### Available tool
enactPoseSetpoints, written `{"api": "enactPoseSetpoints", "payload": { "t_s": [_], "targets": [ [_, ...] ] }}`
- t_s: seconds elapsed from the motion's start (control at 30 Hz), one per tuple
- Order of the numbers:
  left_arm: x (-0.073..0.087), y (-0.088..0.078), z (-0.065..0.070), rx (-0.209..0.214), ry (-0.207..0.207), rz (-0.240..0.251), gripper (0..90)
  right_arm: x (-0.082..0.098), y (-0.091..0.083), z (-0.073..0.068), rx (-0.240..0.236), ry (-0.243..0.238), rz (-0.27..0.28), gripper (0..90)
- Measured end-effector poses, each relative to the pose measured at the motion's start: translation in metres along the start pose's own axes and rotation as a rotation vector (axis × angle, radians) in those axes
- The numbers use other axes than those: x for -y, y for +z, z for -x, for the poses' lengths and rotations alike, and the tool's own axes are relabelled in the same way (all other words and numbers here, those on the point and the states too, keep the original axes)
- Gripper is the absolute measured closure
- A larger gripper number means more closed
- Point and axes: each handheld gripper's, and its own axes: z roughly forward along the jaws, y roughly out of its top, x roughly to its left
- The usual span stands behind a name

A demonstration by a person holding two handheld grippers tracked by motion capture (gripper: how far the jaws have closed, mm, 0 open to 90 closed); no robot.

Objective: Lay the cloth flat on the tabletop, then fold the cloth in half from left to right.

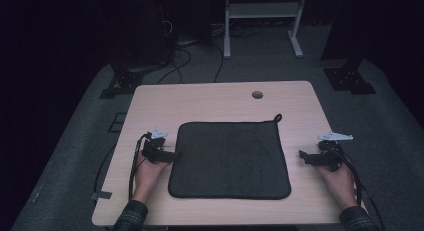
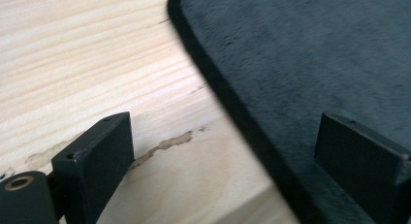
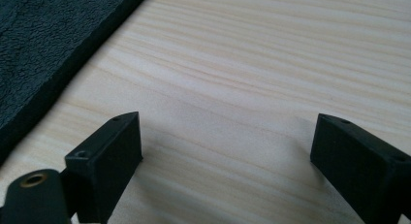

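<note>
Lying flat in the middle of the frame in the high view, the dark cloth (image 1: 229,160) covers the centre of the pale bench (image 1: 210,98), its hanging loop (image 1: 277,118) at the upper right corner. The left tool (image 1: 170,155) sits at the cloth's left edge, jaws spread wide; in the left gripper view one jaw stands over bare wood and the other over the pile, with the stitched hem (image 2: 228,95) running between them, and nothing is pinched yet. The right tool (image 1: 303,155) hovers at the right of the frame, clear of the cloth's right edge, jaws wide apart and empty over wood; the cloth shows at the upper left of the right gripper view (image 3: 53,44).

The likely trouble is a failed pick-up on the left. The hem lies tight against the wood, so a jaw may skate over it instead of getting under, and closing then would catch only pile or nothing. A shallow bite could also drag the cloth sideways and bunch it. With the right tool well off its edge, a one-sided lift would leave the cloth hanging skewed.
</note>
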Motion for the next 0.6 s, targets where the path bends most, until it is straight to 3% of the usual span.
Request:
{"api": "enactPoseSetpoints", "payload": {
  "t_s": [0.13,0.27,0.5,0.6],
  "targets": [
    [0.0011,0.0011,-0.0007,-0.026,0.014,-0.002,6.3,0.0,0.0,-0.0002,-0.003,-0.003,0.0,10.1],
    [0.0026,0.0011,-0.0006,-0.023,0.024,0.013,6.4,0.0,-0.0001,-0.0002,-0.004,-0.005,-0.001,10.1],
    [0.0071,-0.0032,-0.0004,0.006,0.05,0.063,25.8,0.0,-0.0001,-0.0003,-0.005,-0.005,-0.001,10.1],
    [0.0077,-0.0057,-0.0029,0.004,0.036,0.072,35.9,0.0,-0.0001,-0.0003,-0.005,-0.005,-0.002,10.1]
  ]
}}
